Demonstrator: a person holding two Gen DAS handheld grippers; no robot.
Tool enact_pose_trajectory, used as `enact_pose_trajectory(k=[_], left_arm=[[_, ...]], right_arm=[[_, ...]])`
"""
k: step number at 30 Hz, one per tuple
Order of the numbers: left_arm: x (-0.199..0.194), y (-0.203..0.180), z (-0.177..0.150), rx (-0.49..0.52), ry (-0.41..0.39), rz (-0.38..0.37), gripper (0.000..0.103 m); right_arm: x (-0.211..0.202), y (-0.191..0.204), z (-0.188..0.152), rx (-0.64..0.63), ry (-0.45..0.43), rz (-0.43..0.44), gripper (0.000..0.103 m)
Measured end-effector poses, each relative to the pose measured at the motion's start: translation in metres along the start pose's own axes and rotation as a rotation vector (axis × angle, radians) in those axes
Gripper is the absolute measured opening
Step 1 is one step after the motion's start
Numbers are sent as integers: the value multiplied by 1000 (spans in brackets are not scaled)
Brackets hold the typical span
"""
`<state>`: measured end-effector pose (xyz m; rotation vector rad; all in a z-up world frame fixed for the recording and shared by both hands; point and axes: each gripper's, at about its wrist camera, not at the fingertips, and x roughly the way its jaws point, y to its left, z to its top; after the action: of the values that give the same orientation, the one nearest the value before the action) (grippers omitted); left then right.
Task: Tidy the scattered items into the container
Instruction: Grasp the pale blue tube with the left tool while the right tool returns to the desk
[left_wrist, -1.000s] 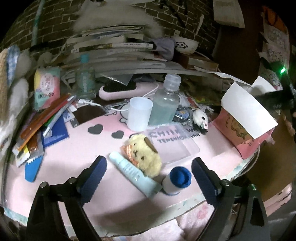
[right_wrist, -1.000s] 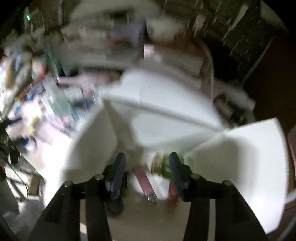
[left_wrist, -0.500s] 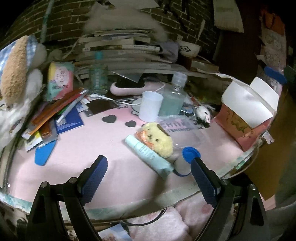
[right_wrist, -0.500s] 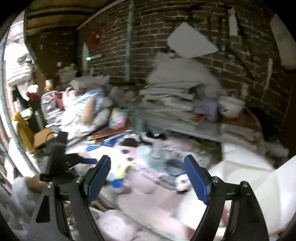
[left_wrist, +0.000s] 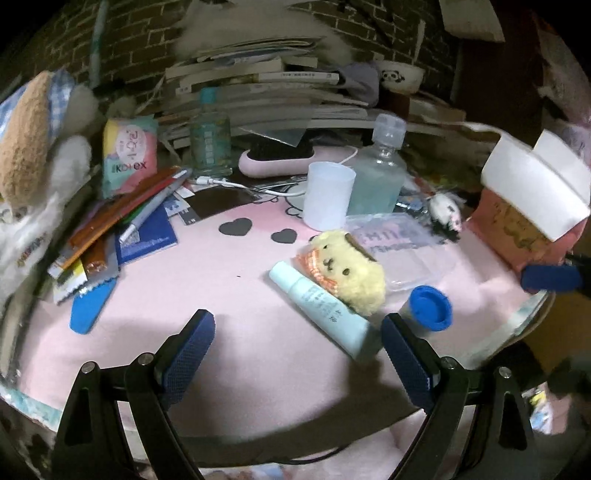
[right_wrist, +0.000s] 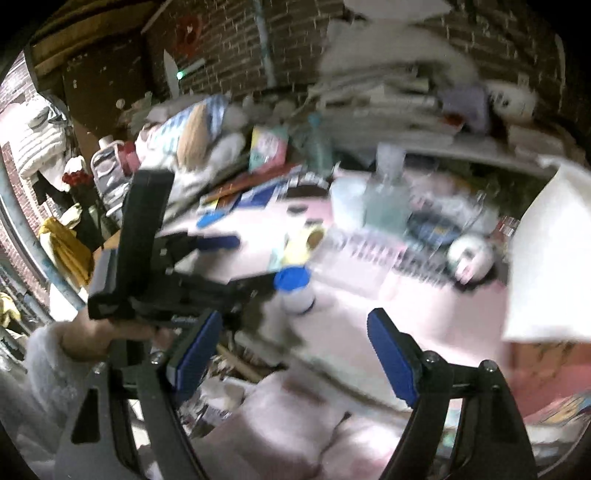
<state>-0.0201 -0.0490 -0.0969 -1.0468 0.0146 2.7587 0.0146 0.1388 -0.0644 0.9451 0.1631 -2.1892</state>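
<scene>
Pink desk before a brick wall. Both hand-held grippers, left and right, were spread and empty, so a fresh pick-up seemingly lay ahead. Just left of the blue-capped jar, the tube lay flat, touching the plush toy, long axis diagonal, cap far-left; container well right.

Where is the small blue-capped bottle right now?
In the left wrist view the blue-capped bottle lies on the pink mat near the table's front edge, right of the yellow plush and the pale tube.
</scene>
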Motion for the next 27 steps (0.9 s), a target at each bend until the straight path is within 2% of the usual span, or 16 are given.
enact_pose_trajectory(k=[4, 6, 8, 9, 14, 17, 19, 27], left_arm=[[-4, 9, -3, 21, 18, 52, 90], [-7, 13, -3, 20, 17, 60, 80], [-8, 17, -2, 8, 20, 26, 58], [-8, 16, -1, 8, 22, 17, 56], [2, 8, 9, 0, 10, -25, 56], [12, 4, 17, -1, 22, -3, 56], [16, 4, 22, -16, 27, 6, 56], [26, 12, 32, -92, 16, -50, 56]], right_arm=[[11, 0, -11, 5, 38, 3, 79], [14, 0, -13, 11, 44, 3, 79], [15, -1, -13, 16, 49, 9, 79], [16, -1, -13, 18, 50, 11, 79], [17, -1, -13, 19, 49, 14, 79], [17, -3, -14, 29, 52, 15, 79], [16, -4, -15, 36, 51, 12, 79], [17, -9, -16, 53, 54, 19, 79]])
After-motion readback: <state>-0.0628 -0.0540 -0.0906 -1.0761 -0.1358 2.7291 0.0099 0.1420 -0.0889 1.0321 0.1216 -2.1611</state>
